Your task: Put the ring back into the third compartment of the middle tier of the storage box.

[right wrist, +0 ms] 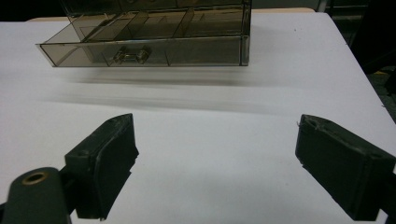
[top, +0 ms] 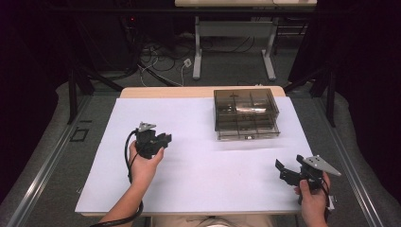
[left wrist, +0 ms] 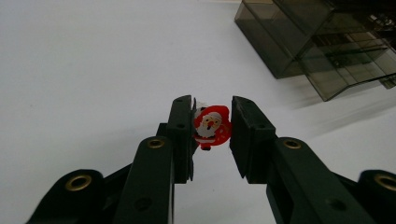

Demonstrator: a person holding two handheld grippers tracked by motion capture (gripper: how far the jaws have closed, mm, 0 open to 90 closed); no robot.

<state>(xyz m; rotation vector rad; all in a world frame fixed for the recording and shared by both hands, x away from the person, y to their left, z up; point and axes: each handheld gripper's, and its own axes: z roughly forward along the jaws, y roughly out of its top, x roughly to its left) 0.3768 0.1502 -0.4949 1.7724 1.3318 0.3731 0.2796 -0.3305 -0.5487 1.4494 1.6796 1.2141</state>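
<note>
We count one Santa figure [left wrist: 212, 126], one smoky drawer box [top: 245, 113], two grippers, left [top: 163, 139] and right [top: 283, 170].

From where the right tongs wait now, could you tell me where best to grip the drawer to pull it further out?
Grip the small clear knob at the middle of the drawer front, coming straight from the table's near side. It sticks out towards the open right tongs, and probably nothing else on that flat front offers a hold.
</note>
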